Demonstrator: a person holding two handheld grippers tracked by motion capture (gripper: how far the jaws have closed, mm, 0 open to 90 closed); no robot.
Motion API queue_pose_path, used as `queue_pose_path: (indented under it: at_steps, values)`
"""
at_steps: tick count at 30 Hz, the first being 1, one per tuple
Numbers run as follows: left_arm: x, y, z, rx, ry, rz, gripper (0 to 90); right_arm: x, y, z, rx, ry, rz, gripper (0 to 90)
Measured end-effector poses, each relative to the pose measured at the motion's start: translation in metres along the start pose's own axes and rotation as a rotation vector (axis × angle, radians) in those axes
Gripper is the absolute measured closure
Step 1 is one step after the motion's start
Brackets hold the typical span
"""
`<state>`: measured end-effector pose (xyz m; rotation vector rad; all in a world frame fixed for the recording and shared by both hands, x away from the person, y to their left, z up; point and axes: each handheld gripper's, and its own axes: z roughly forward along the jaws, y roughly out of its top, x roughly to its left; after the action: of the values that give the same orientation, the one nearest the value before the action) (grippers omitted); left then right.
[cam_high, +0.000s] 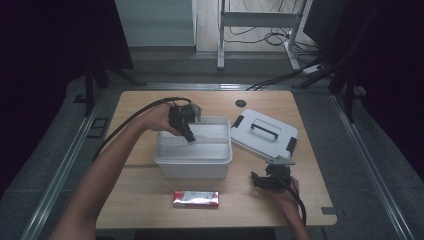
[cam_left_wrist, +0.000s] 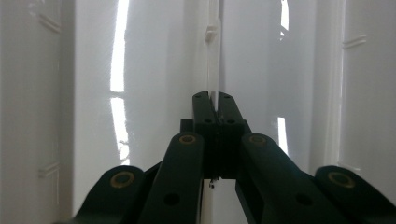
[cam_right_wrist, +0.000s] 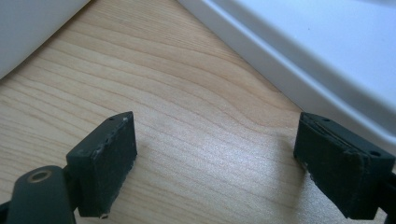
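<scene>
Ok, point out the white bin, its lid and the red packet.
white bin (cam_high: 192, 169), high view, front wall.
lid (cam_high: 250, 137), high view, top face left of handle.
red packet (cam_high: 196, 199), high view, middle of wrapper.

A light wooden tabletop (cam_high: 140, 200) with rounded corners carries an open white plastic bin (cam_high: 192, 167) near its middle. Just right of the bin lies a white lid (cam_high: 263, 132) with a dark handle and dark latches, tilted askew. Near the front edge, in front of the bin, a flat red and white packet (cam_high: 196, 198) lies lengthwise. A dark round grommet (cam_high: 241, 103) sits near the far edge.
</scene>
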<state>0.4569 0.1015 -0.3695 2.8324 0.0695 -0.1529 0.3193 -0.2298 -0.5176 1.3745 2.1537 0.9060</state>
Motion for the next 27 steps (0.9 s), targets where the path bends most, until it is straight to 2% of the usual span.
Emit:
queue_pose_path:
  at_steps: [12,15,18,27]
  values:
    - [-0.003,0.0,-0.006,-0.039,0.007,-0.003,89.6,0.0,0.0,0.0,0.0,-0.002,0.001,12.6]
    - [-0.005,-0.001,-0.012,-0.081,0.015,0.0,89.6,0.0,0.0,0.0,-0.001,-0.002,0.002,12.7]
    - [-0.006,-0.001,-0.016,-0.096,0.021,-0.002,89.7,0.0,0.0,0.0,-0.001,-0.003,0.003,12.7]
    - [-0.015,-0.007,-0.041,-0.172,0.057,-0.001,89.7,0.0,0.0,0.0,0.0,-0.003,0.002,12.7]
